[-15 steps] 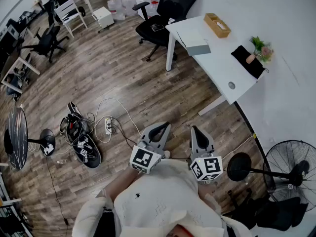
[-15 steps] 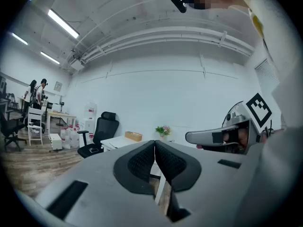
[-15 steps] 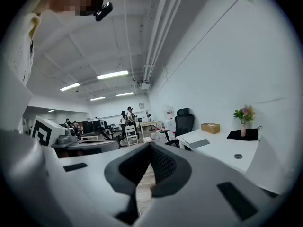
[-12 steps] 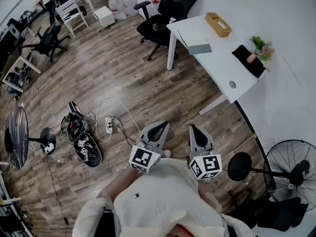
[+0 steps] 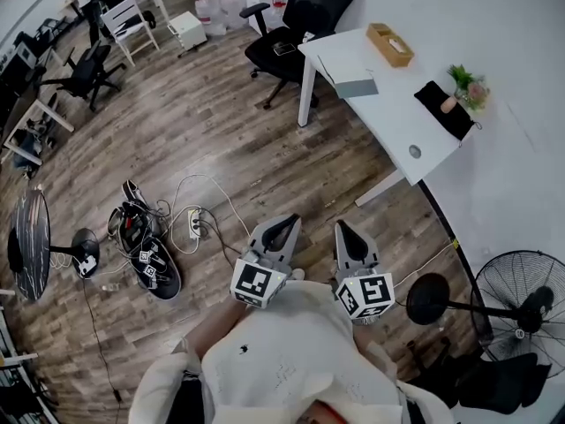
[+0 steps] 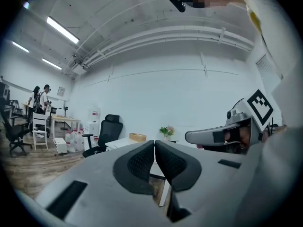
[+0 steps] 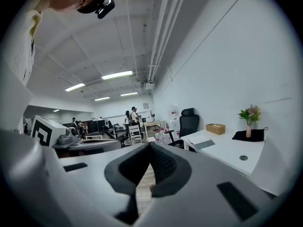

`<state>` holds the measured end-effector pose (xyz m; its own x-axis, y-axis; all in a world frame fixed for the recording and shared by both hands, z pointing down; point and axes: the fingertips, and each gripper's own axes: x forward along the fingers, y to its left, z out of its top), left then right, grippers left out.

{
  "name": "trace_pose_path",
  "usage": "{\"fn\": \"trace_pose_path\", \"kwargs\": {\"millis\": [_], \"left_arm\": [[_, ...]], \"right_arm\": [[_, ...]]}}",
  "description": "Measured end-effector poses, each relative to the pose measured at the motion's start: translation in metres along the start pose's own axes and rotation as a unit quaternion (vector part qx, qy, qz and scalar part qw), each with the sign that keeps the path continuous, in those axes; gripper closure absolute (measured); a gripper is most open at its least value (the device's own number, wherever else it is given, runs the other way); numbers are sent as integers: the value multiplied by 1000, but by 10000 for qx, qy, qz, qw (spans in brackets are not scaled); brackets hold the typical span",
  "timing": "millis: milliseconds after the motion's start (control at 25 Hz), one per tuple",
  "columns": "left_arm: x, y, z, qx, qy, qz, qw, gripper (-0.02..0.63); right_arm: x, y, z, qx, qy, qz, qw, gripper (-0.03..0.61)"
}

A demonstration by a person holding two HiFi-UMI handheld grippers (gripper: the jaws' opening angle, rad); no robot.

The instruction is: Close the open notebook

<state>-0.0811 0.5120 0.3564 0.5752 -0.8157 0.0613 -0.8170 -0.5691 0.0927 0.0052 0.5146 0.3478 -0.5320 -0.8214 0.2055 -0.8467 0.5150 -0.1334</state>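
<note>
You're at pre-approach w/ left gripper [image 5: 286, 223] & right gripper [image 5: 341, 228] pressed closed on nothing, well apart from the notebook [image 5: 353, 86] on the white desk [image 5: 393, 113], so step closer first.

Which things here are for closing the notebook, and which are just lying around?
For the job:
- notebook, on the white desk
- left gripper, shut and empty
- right gripper, shut and empty

Just lying about:
- wooden box
- flower vase
- black cloth
- office chair
- floor fan
- cables
</note>
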Motion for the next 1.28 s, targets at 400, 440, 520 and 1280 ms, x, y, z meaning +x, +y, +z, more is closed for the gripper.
{"fn": "trace_pose_path", "kwargs": {"millis": [400,440,520,1280], "left_arm": [[16,6,-2,-65,-31,-130,9999,512],[18,8,-2,-76,-31,-132,9999,512],[23,13,-4,-102,-15,-131,9999,512],[86,68,13,-269,70,-322,9991,512]], "right_arm": [[9,-15,1,91,-14,-147,9998,578],[12,-16,1,95,-16,-153,9998,578],[17,-18,1,103,-5,-141,9998,578],[86,-50,12,88,228,-436,9988,578]]}}
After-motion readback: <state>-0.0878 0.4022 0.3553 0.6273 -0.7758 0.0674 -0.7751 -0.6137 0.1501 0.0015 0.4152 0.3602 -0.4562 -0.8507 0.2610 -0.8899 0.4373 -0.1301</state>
